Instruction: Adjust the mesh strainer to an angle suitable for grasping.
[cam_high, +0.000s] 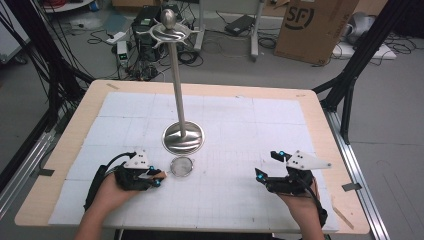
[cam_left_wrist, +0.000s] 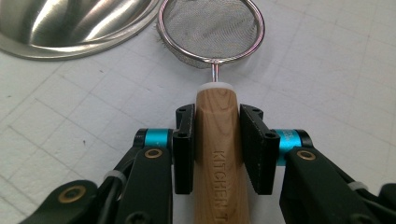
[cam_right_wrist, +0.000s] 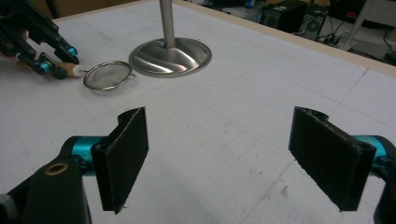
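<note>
**A:** Where does the strainer (cam_left_wrist: 210, 30) sit against the left gripper (cam_left_wrist: 218, 142)?

**B:** Its wooden handle (cam_left_wrist: 218, 154) runs straight between the two black jaws, which press on it from both sides just behind the white collar. The left gripper view shows both pads flat against the wood. The mesh bowl lies ahead of the fingertips on the white gridded mat (cam_high: 235, 125), just beside the round steel base of the utensil stand (cam_high: 183, 137); I cannot tell whether rim and base touch.

**A:** Anything in the mesh bowl?

**B:** It looks bare, only mesh. The hooks at the top of the stand's pole carry nothing.

**A:** And the right gripper (cam_right_wrist: 229, 158)?

**B:** Jaws spread wide with nothing between them, low over the mat on the person's right, well apart from the strainer.

**A:** Room to move?

**B:** Open mat lies between the two grippers and beyond the stand toward the far edge. The right gripper is near the table's (cam_high: 320, 107) right and front edges; the left one is near the front-left corner.
</note>
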